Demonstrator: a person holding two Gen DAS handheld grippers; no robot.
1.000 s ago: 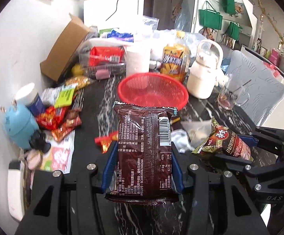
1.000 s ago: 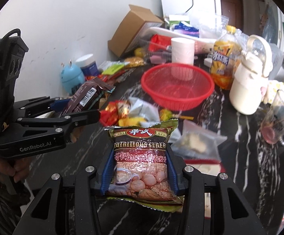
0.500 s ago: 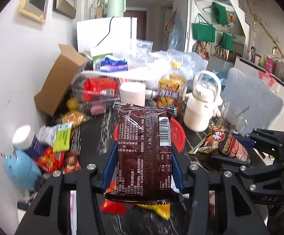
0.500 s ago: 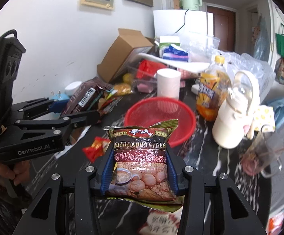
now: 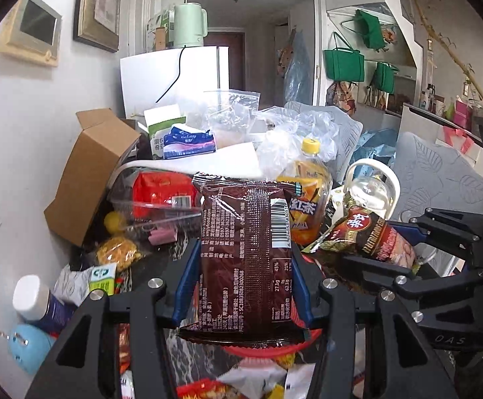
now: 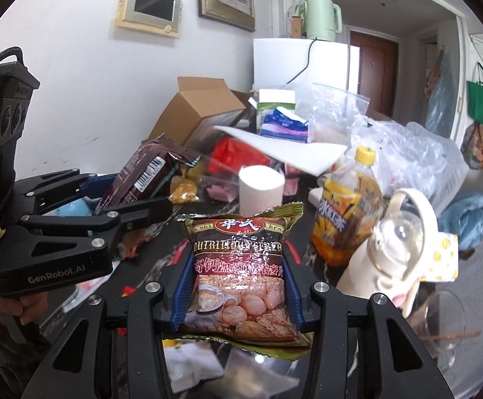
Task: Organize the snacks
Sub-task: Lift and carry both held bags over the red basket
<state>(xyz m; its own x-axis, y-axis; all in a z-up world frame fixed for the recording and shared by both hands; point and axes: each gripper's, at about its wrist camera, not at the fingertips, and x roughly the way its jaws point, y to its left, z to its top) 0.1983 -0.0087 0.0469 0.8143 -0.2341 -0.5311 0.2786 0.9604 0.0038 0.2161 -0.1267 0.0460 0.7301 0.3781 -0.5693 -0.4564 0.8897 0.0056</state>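
My left gripper (image 5: 245,279) is shut on a dark brown snack packet (image 5: 246,256), held upright above the table; the packet also shows in the right wrist view (image 6: 145,173). My right gripper (image 6: 238,282) is shut on a green-edged cereal packet (image 6: 240,276), which also shows in the left wrist view (image 5: 368,236). The red basket's rim (image 5: 258,352) peeks out just below the brown packet. The two grippers are side by side, both raised.
A yellow tea bottle (image 6: 348,219), a white kettle (image 6: 384,256), a paper roll (image 6: 259,191) and a glass (image 6: 441,319) stand ahead. A cardboard box (image 5: 88,173), a clear tub of red packets (image 5: 161,196) and loose snacks (image 5: 118,252) lie along the left wall.
Both grippers have risen and tilted up with their packets. The table and red basket have dropped low in view; the wall and room beyond now show.
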